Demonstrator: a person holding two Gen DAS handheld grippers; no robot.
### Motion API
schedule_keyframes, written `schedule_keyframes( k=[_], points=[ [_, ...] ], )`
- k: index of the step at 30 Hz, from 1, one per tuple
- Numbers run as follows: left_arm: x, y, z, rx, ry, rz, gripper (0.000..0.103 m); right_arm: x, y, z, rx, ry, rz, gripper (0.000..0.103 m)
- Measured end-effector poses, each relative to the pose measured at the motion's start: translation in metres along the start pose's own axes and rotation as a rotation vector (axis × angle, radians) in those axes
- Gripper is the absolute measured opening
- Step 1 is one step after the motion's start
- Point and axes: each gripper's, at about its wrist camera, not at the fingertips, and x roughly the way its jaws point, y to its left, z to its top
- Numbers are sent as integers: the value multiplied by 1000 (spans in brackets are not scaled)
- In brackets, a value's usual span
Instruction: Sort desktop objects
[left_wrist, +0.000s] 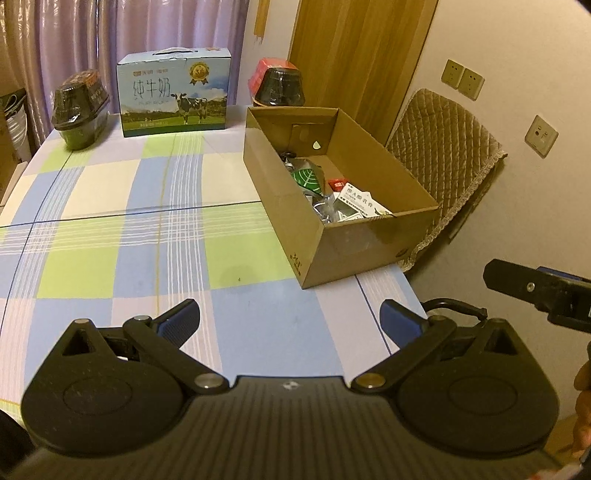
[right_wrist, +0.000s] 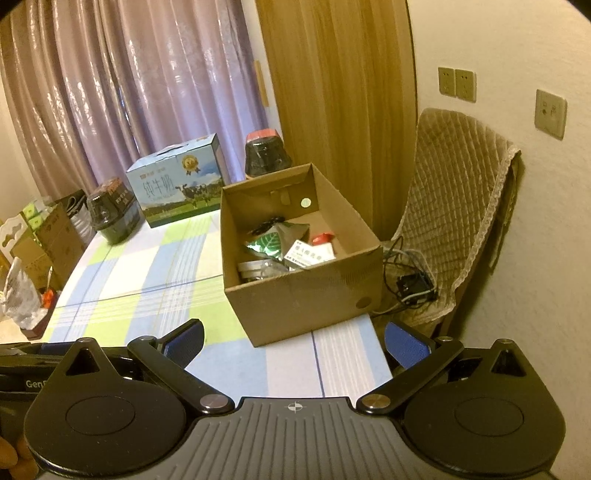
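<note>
From the left wrist view, the left gripper (left_wrist: 290, 317) hangs over the checked tablecloth (left_wrist: 147, 236) with its fingers spread wide and nothing between them. The cardboard box (left_wrist: 354, 240) sits at the table's right edge, holding a leaf-print packet (left_wrist: 306, 179) and a white carton (left_wrist: 356, 205).

From the right wrist view, the right gripper (right_wrist: 295, 341) is likewise spread and empty, near the cardboard box (right_wrist: 303, 299). A milk carton case (right_wrist: 177, 192) stands at the far end.

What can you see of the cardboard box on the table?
The cardboard box is plain brown, open-topped and upright on the checked tablecloth at the table's right edge, beside a covered chair. It has a small round hole in its far wall. Inside lie a green leaf-print packet, a white printed carton, something red and other small items. No hand-held gripper touches it.
</note>
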Motion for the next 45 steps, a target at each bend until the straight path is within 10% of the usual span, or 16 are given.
schedule_keyframes(
  k=[45],
  points=[
    [2, -5, -1, 21, -3, -9, 102, 0, 4, 0, -9, -9, 8, 101]
  ],
)
